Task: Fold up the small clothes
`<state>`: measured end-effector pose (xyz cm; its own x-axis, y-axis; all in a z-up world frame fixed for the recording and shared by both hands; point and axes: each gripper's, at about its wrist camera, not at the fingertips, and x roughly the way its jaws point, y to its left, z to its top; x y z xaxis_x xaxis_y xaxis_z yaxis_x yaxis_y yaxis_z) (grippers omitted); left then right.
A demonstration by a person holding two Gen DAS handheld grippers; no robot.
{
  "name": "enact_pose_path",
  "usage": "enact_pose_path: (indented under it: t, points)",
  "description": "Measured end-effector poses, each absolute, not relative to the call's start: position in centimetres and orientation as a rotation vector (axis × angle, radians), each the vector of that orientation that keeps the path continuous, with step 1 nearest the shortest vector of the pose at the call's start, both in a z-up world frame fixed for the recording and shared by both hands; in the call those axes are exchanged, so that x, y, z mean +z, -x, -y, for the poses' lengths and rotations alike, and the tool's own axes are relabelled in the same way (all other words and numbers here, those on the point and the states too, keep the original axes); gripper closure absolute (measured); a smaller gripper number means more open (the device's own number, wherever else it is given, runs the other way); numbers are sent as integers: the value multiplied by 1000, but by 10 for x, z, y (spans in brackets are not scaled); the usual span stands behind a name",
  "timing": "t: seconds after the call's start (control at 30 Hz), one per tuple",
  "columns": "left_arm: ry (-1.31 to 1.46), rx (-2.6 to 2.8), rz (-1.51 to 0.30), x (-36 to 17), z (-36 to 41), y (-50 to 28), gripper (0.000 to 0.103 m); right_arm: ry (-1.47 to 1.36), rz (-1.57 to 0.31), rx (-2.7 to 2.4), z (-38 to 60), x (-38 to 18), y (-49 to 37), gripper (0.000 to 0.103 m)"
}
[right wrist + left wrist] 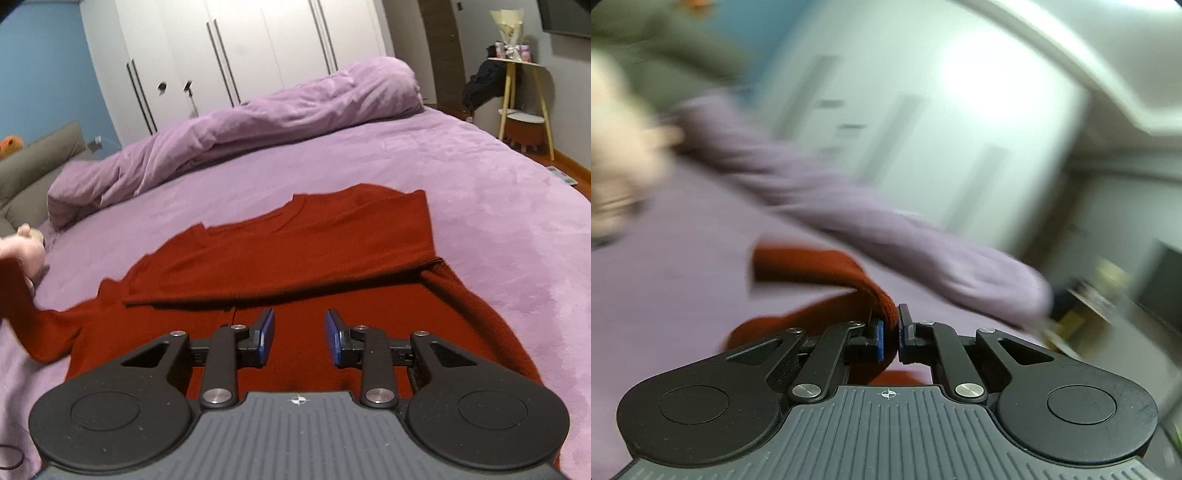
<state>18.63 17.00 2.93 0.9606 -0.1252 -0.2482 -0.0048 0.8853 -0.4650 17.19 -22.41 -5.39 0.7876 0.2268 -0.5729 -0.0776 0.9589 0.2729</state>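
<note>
We pinch a sleeve of the rust-red knitted sweater [295,258] on the bed with the lilac plush cover [480,177].

Our left gripper [891,332] has its jaws pressed together on a red fold, in a blurred view. Our right gripper [299,339] hovers above the sweater's body, jaws spread and holding nothing. The sweater lies flat, its upper part folded over. A rolled lilac duvet [258,122] lies at 12 o'clock beyond it.
</note>
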Motion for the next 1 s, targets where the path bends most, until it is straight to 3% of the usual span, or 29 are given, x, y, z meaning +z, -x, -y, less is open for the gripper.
enact_pose_path:
  t: [0.03,0.1,0.13,0.17,0.3,0.4,0.5,0.63,0.73,0.8,0.83,0.87,1.0]
  points:
    - [456,-132,-288,31,-142,-194,92,-252,-640,168,227,-53,-171,74]
    - [408,-220,-331,23,-95,-208,78,-257,-634,166,232,-51,-169,74]
    - [389,-247,-368,15,-78,-213,58,-260,-630,165,235,-50,-168,74]
    - [376,-262,-420,3,-61,-218,45,-263,-629,165,238,-50,-168,74]
    - [371,-243,-572,-36,-46,-214,44,-280,-659,174,249,-49,-173,74]
    - [340,-118,-640,-56,-67,-207,37,-312,-713,224,251,-54,-187,70]
    - [308,-12,-697,-65,-89,-199,36,-365,-758,281,247,-61,-212,63]
    - [333,56,-741,-73,-119,-191,34,-369,-763,321,227,-69,-255,44]
    - [303,92,-753,-71,-123,-188,34,-366,-827,317,212,-83,-290,44]
    - [277,98,-759,-70,-122,-182,33,-369,-861,314,204,-94,-306,48]
    - [262,95,-767,-72,-122,-183,33,-367,-867,314,201,-98,-310,63]
    - [240,98,-781,-73,-120,-186,33,-358,-862,317,197,-100,-312,92]
    - [185,113,-786,-77,-114,-189,33,-290,-772,356,189,-79,-308,96]
